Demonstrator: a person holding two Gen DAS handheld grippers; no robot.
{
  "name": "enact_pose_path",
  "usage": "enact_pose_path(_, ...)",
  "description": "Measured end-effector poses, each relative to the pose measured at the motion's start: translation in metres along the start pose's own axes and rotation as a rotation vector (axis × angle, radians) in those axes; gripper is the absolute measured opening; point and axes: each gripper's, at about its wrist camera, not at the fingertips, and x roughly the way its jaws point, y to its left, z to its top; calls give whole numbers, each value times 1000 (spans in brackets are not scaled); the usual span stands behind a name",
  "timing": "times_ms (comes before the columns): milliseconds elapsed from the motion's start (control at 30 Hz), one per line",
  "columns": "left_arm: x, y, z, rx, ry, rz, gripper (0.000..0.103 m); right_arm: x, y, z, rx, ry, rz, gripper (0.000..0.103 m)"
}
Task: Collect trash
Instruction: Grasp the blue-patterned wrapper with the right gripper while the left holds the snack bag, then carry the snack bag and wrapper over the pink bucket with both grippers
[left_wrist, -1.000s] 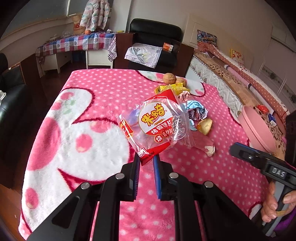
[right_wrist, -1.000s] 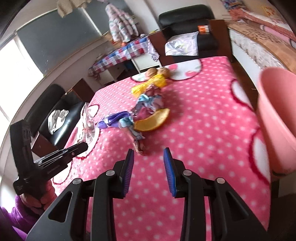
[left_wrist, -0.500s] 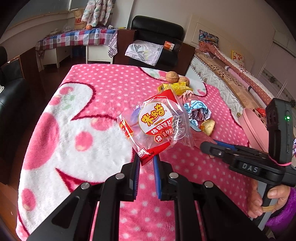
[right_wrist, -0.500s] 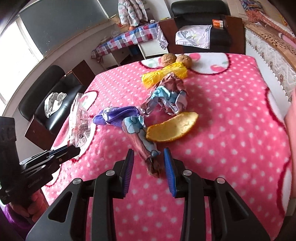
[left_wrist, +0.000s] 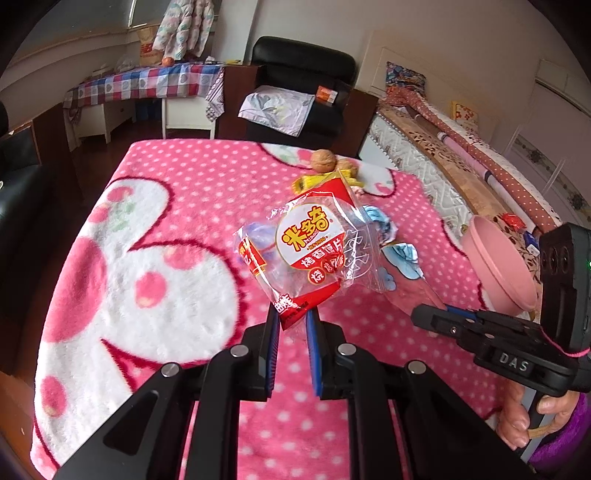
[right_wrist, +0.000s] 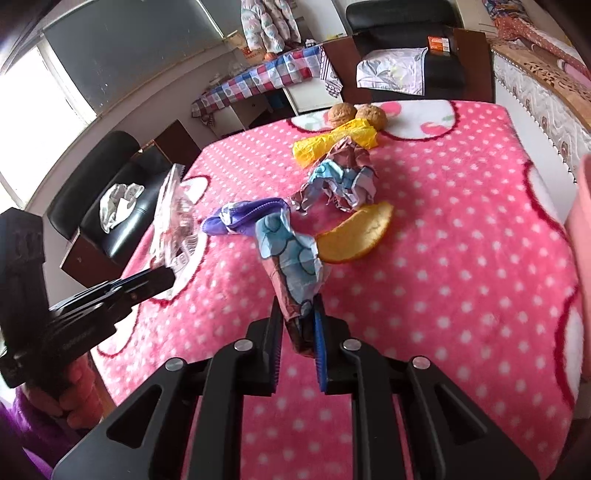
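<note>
My left gripper (left_wrist: 291, 321) is shut on the corner of a red and clear snack bag (left_wrist: 310, 254) and holds it up above the pink dotted blanket (left_wrist: 192, 206). My right gripper (right_wrist: 300, 325) is shut on the end of a blue and brown crumpled wrapper (right_wrist: 291, 266). Beyond it lie an orange peel (right_wrist: 356, 234), a purple wrapper (right_wrist: 240, 218), a crumpled blue and pink wrapper (right_wrist: 340, 181), a yellow wrapper (right_wrist: 332, 142) and two walnuts (right_wrist: 341, 114). A pink bin (left_wrist: 496, 266) stands at the table's right edge.
A bed (left_wrist: 461, 147) runs along the right side. A black armchair (left_wrist: 299, 92) and a checkered side table (left_wrist: 144, 83) stand beyond the far edge. A black sofa (right_wrist: 107, 206) sits to the left. The left gripper shows in the right wrist view (right_wrist: 110, 295).
My right gripper moved forward onto the blue and brown wrapper and closed on its end. My left gripper kept hold of the snack bag, roughly in place.
</note>
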Motion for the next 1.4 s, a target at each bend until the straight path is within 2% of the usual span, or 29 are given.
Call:
enact_pose_path(300, -4, -35, 8, 45, -14, -54, 13, -50, -24, -8, 71, -112, -27, 15)
enact_pose_path(500, -2, -65, 15, 90, -8, -94, 13, -78, -52, -8, 130, -191, -90, 15)
enact_pose_path(967, 20, -166, 27, 250, 13, -199, 13, -136, -124, -21, 301, -336, -210, 15)
enact_pose_path(1400, 53, -249, 44, 331, 34, -303, 13, -154, -177, -31, 395, -374, -295, 15)
